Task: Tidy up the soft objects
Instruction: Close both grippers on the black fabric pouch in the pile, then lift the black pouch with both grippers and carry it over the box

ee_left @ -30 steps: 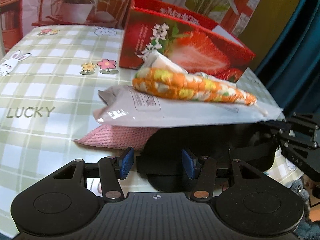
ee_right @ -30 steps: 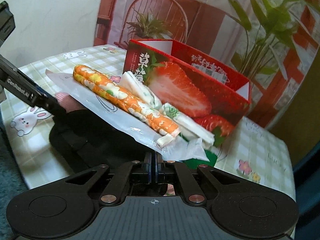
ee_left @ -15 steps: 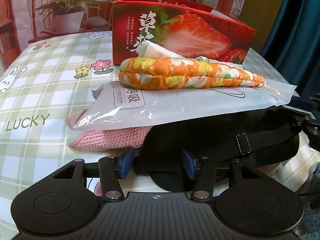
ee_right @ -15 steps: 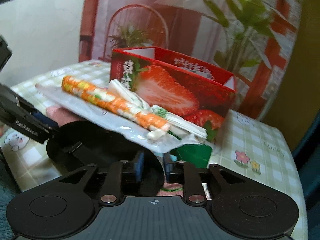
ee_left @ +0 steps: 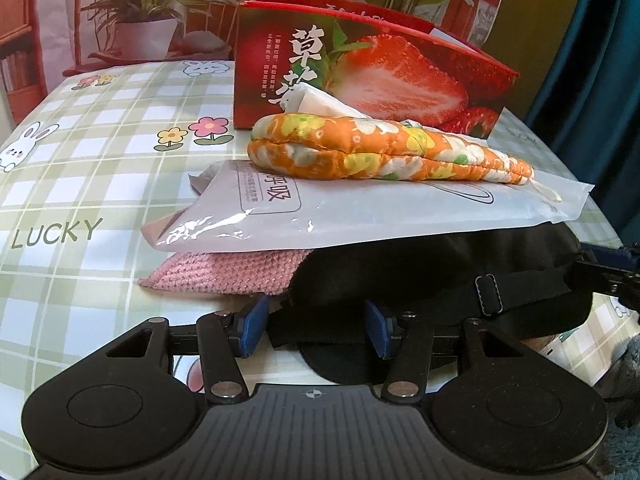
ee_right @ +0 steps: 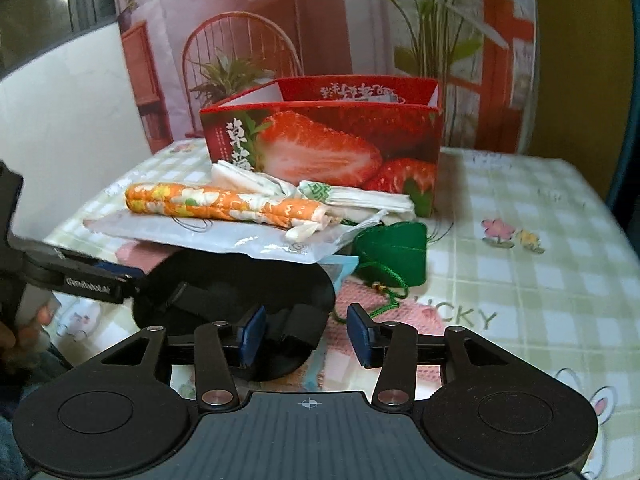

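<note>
A black mask with a strap lies at the table's near edge, under a stack: a white plastic packet with an orange floral quilted cloth on top. A pink knitted cloth sticks out below. My left gripper is shut on the mask's strap edge. My right gripper has its jaws opening. A loop of the black mask sits between them against the left pad only, clear of the right pad. A green tasselled pouch lies beside the stack.
An open red strawberry box stands behind the stack, with folded white cloths leaning at its foot. The checked tablecloth stretches right of the pile. A hand holds the left gripper's handle at the table's left edge.
My right gripper went from shut on the black mask to open, and it rolled, so its view now sits level. The stack has settled from tilted to nearly flat. The left gripper kept its grip.
</note>
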A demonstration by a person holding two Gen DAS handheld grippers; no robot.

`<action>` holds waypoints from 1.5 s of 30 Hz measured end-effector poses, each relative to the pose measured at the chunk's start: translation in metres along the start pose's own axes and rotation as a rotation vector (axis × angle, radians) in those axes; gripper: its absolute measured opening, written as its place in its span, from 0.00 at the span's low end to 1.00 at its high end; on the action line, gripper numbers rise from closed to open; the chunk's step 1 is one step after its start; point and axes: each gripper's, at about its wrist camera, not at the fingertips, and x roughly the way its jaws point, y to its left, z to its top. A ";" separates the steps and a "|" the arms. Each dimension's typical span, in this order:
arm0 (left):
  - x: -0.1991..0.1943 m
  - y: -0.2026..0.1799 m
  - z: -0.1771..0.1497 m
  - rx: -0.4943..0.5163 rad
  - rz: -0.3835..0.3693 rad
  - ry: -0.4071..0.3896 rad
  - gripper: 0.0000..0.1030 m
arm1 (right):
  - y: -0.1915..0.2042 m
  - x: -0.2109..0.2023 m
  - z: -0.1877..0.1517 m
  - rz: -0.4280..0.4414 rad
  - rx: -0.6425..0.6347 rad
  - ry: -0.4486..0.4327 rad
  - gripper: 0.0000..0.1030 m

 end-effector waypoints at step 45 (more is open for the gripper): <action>-0.089 0.000 0.007 -0.042 -0.128 -0.258 0.03 | 0.015 -0.030 0.019 0.028 -0.068 -0.098 0.07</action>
